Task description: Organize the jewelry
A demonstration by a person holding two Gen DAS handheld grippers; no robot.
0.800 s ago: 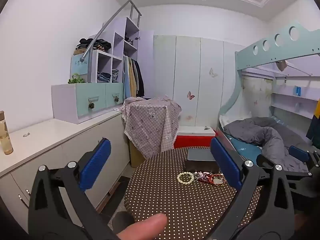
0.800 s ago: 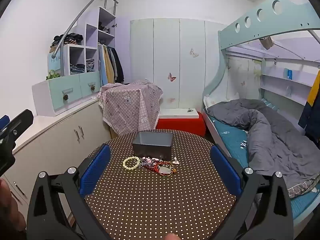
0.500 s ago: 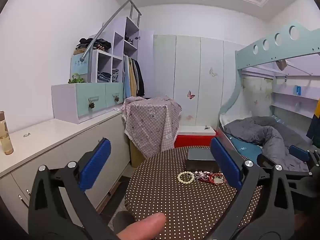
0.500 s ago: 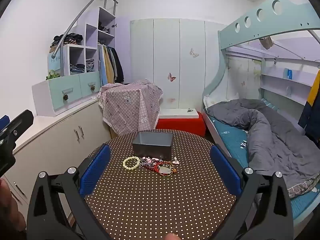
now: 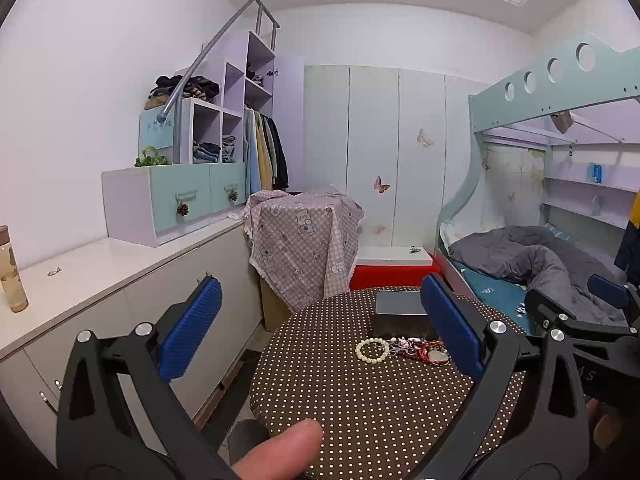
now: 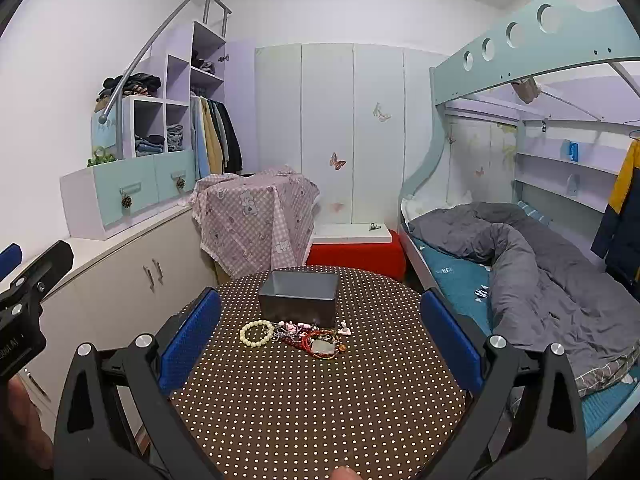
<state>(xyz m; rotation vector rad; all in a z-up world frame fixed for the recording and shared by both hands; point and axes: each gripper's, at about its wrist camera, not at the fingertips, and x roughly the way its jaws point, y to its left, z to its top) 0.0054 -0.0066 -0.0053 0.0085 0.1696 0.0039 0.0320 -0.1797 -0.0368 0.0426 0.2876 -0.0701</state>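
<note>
A round table with a brown polka-dot cloth (image 6: 320,400) holds a dark grey open box (image 6: 299,298). In front of the box lie a cream bead bracelet (image 6: 256,333) and a tangle of red and pink jewelry (image 6: 316,340). My right gripper (image 6: 320,340) is open and empty, held above the near side of the table. My left gripper (image 5: 320,332) is open and empty, to the left of the table. In the left wrist view the bracelet (image 5: 372,350), the tangle (image 5: 420,350) and the box (image 5: 400,314) show too.
A white cabinet counter (image 5: 100,264) runs along the left with a bottle (image 5: 10,276). A checked cloth-covered stand (image 6: 256,216) and a red box (image 6: 356,256) stand behind the table. A bunk bed with a grey duvet (image 6: 540,280) is on the right.
The left wrist view has shifted very slightly. Both grippers stay open and the jewelry has not moved.
</note>
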